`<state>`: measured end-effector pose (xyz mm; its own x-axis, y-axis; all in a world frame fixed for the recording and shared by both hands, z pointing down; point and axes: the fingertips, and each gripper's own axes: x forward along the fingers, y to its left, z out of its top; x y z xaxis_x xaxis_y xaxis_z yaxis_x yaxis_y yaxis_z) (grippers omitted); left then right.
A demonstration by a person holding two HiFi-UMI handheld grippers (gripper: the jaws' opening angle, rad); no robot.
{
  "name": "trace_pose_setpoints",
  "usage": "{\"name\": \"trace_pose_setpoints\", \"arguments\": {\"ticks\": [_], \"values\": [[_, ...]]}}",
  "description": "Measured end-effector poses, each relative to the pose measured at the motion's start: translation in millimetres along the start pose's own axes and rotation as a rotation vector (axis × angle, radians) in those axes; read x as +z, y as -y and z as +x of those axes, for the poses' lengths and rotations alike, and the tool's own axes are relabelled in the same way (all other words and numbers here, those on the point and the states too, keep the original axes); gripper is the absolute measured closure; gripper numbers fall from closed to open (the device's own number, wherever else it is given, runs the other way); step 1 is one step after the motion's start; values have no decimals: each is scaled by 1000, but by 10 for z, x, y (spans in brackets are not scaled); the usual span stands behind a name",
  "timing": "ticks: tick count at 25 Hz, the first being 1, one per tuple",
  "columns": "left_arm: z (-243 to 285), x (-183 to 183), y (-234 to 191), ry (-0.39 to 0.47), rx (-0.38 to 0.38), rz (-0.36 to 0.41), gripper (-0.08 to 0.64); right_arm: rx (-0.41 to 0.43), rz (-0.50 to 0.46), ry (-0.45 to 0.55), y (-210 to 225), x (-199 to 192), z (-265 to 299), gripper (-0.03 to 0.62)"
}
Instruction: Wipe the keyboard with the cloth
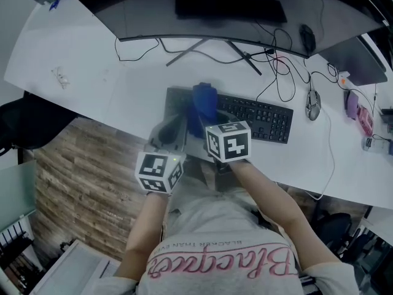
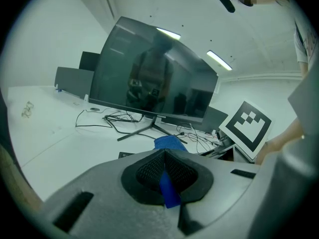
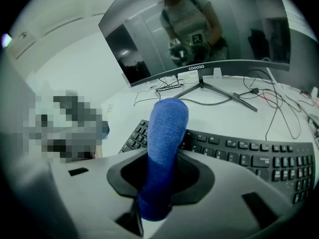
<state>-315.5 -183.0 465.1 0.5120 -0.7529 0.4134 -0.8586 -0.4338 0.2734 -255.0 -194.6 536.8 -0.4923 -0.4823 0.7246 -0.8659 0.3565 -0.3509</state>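
The keyboard [image 1: 261, 118] lies toward the near edge of the white tabletop [image 1: 92, 60], in front of the stand of a wide curved monitor [image 1: 215, 5] that runs along the far edge. The blue cloth [image 1: 204, 103] sits over the left end of the keyboard, and both grippers hold it.

The right gripper [image 3: 160, 176] has its fingers clenched on the cloth. In the right gripper view, the cloth bulges out past them as a thick upright roll that covers the keyboard's left keys. The views do not show whether the cloth touches the keys.

The left gripper [image 2: 164, 163] is just beside the right one, on its left, above the left end of the keyboard. Its fingers are pressed together on a thin strip of the same cloth. More of the cloth shows beyond their tips in the left gripper view.

A mouse [image 1: 313, 105] rests to the right of the keyboard, apart from it. Loose cables [image 1: 282, 66] trail across the tabletop between the monitor stand and the mouse. The right half of the keyboard is uncovered.
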Motion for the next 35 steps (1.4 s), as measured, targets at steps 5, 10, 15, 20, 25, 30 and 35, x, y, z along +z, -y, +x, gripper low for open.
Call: {"name": "trace_pose_setpoints", "arguments": {"ticks": [5,10,15,20,25,30,35], "values": [[83,-26,144,-7,0,3,554,2,4,1,124,-31,-82,489],[143,-42,298,-14,-2,8,554,6,9,-6,247,-70,-171,488],[215,-55,426,-23,-2,23,554,14,3,-8,358,-94,-242,488],[272,-67,554,-29,0,31,554,19,5,-9,461,-126,-318,488],[355,-95,667,-28,0,31,554,22,13,-6,597,-159,-409,488],[425,-128,794,-30,-4,32,554,15,21,-1,730,-194,-500,486],[481,-169,946,-36,-13,37,554,3,33,4,875,-238,-608,488]]}}
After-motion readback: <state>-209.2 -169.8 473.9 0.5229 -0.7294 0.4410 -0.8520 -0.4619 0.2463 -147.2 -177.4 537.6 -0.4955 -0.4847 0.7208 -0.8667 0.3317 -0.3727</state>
